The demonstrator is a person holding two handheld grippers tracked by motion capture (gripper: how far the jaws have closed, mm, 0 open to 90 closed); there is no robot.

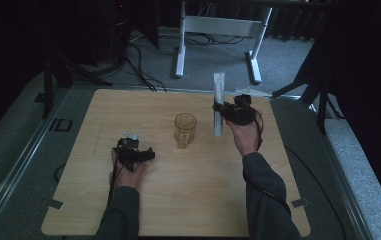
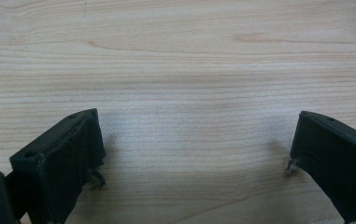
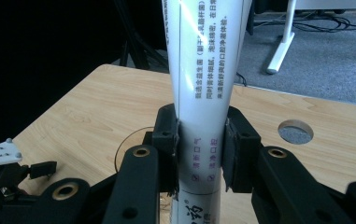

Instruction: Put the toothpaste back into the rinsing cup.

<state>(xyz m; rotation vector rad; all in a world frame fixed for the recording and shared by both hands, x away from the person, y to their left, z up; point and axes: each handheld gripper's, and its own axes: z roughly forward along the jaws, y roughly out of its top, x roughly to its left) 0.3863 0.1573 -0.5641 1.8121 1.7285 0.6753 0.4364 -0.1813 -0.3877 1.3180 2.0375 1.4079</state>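
Fingers [image 3: 234, 154] of the right gripper [image 3: 199, 154] press on a white tube [image 3: 203, 93] from both sides, gripping it low on its body, with printed lettering showing above and below the pads. One tube is in sight, and it stands nearly upright, its flat crimped end uppermost in the high view and its lower end hanging past the jaws toward the table [image 1: 128, 120]. From above, the right gripper [image 1: 226, 112] sits at about two o'clock from the table's middle, the right hand [image 1: 245, 137] reaching forward from a dark sleeve with the wrist raised off the wood. One amber glass mug [image 1: 185, 128] stands on the table just beside the tube, at roughly nine o'clock from it, apart from it as far as the high view tells. The left gripper [image 1: 137, 152] is at about eight o'clock from the mug, well apart from it, its hand [image 1: 128, 167] low over the table. In the left gripper view its jaws stand wide with bare wood grain between them, gripping nothing. Two grippers, one tube and one mug make up the count. A round hole [image 3: 295, 131] in the tabletop shows at three o'clock from the tube in the right gripper view.
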